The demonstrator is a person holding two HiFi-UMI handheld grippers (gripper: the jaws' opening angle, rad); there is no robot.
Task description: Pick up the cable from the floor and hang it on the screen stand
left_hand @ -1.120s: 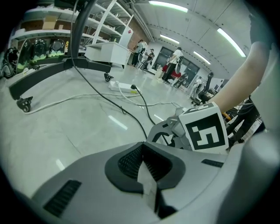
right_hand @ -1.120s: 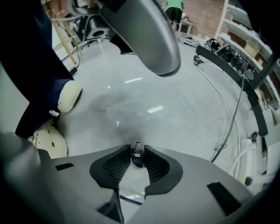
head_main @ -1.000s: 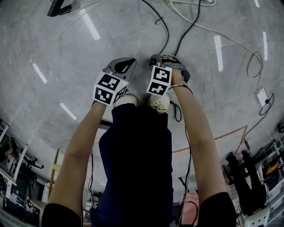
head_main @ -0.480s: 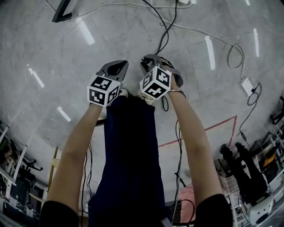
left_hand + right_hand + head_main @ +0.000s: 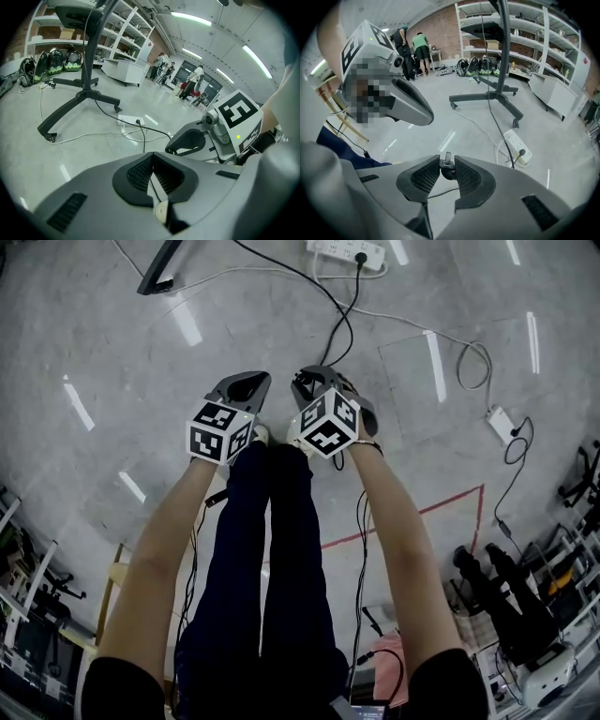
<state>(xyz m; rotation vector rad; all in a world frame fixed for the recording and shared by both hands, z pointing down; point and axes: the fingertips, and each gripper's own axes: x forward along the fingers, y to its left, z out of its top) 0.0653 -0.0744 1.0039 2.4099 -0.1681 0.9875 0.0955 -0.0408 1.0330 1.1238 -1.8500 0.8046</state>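
**Thin black cable (image 5: pixel 144 140) gripped at two spots**

The left tongs (image 5: pixel 153 152) are clenched on the cord itself; the right tongs (image 5: pixel 446 157) grasp its small metal-tipped plug (image 5: pixel 447 168), tip poking up between the pads; two holds, I'd say, keep the loose run from tangling. The rest seems to trail to the white power strip (image 5: pixel 516 145) on the polished grey floor (image 5: pixel 112 334); the black wheeled screen stand (image 5: pixel 501 93) waits beyond, well apart, so carrying comes next.
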